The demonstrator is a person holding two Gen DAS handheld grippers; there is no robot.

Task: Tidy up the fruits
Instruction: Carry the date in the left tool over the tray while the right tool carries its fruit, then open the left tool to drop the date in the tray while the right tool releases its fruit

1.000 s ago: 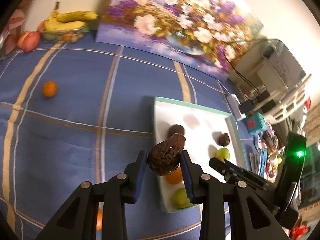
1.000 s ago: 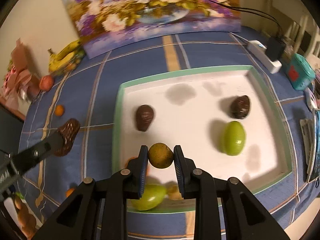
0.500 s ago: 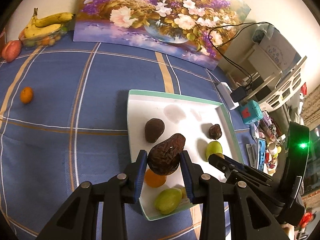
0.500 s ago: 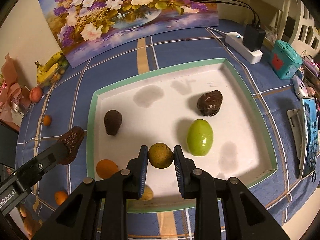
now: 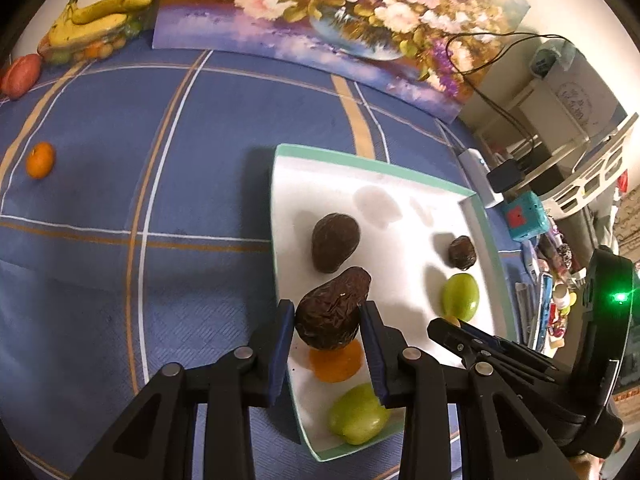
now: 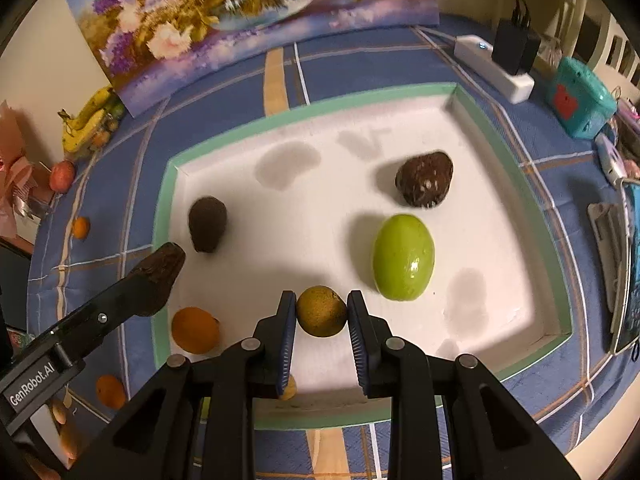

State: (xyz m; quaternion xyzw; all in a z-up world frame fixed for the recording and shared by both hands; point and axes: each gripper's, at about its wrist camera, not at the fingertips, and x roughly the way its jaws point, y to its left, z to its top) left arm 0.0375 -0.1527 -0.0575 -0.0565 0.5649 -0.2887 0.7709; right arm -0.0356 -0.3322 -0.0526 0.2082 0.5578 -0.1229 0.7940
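Left fingers (image 5: 327, 320) are pinched snug on a wrinkly dark avocado (image 5: 334, 312), blue pads pressed into both sides with no slack showing. It hangs in the air above the near-left edge of the white tray (image 5: 472, 204), right over an orange fruit (image 5: 336, 362) lying inside, so my guess is it's lined up to go down next to the other dark avocado (image 5: 334, 242) and keep like with like.

Right fingers (image 6: 321, 312) are closed the same way on a small round brownish-yellow fruit (image 6: 321, 310), held over the tray's near middle, just beside the big green fruit (image 6: 403, 257).

Both tools point forward and tilt down at the tray from the near side, left one coming in from the left rim — the two close together. One little orange (image 5: 40, 160) sits out on the blue desk (image 5: 120, 120), well apart from the tray
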